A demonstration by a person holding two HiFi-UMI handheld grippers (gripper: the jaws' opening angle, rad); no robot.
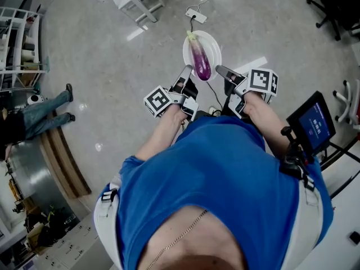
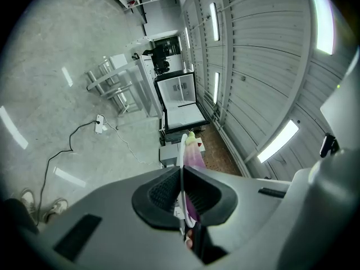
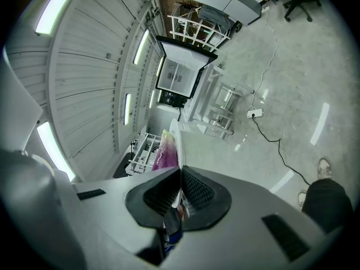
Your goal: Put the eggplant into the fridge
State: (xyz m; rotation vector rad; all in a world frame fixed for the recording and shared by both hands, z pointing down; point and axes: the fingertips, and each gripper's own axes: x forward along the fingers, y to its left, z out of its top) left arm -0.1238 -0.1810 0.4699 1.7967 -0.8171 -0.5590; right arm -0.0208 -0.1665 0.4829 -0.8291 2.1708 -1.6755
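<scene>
Person (image 1: pixel 219 167) in a blue shirt is holding a white plate (image 1: pixel 212 41) out front over the concrete floor (image 1: pixel 112 66). The left gripper (image 1: pixel 187 73) is pinched tight on the plate's near-left rim, and the right gripper (image 1: pixel 221 71) is clamped on the near-right rim. The purple eggplant (image 1: pixel 199 61) lies on the plate, green stem pointing away.

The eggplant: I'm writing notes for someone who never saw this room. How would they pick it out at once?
Find the person in blue on the grey floor; ahead of them the left gripper and right gripper clamp the near rim of a round white plate. The eggplant lies on that plate: long, glossy purple, green-capped, the only purple thing there.
</scene>
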